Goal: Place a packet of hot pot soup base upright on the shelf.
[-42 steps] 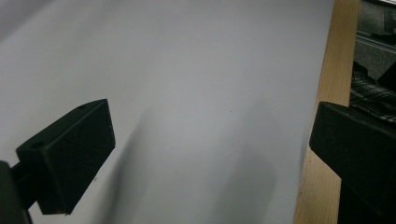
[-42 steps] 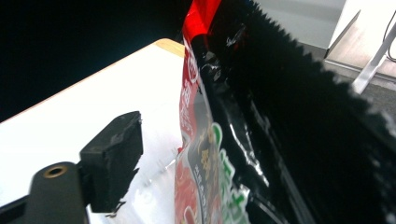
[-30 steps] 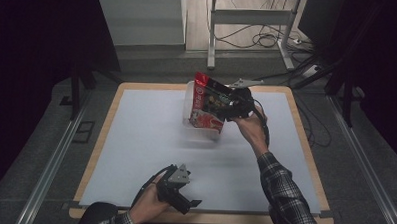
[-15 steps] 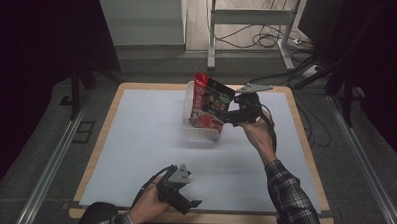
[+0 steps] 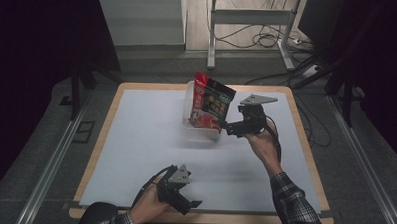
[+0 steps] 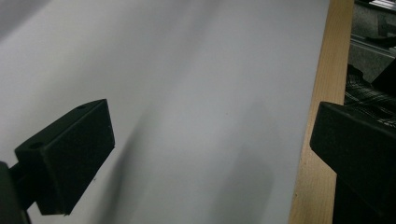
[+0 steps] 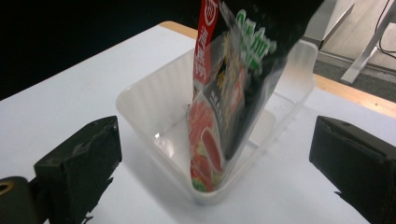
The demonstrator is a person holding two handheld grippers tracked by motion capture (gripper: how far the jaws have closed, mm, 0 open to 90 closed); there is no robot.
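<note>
red-and-black foil snack packet (image 5: 211,103) stood on end, tilted, in clear plastic tub (image 5: 202,133) | just left of right gripper (image 5: 225,127), the nearer one | jaws just opened wide, nothing held | left gripper (image 5: 192,206) gaping, empty, at near table edge

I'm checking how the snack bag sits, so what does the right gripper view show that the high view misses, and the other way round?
Right gripper view alone: the bag's bottom edge stands in the near corner of the clear tub, leaning on its wall.

High view alone: the left gripper at the table's near edge, and the floor cables beyond it.

Both: the bag upright in the tub and the right gripper open beside it, its jaws having just opened with nothing between them.
</note>
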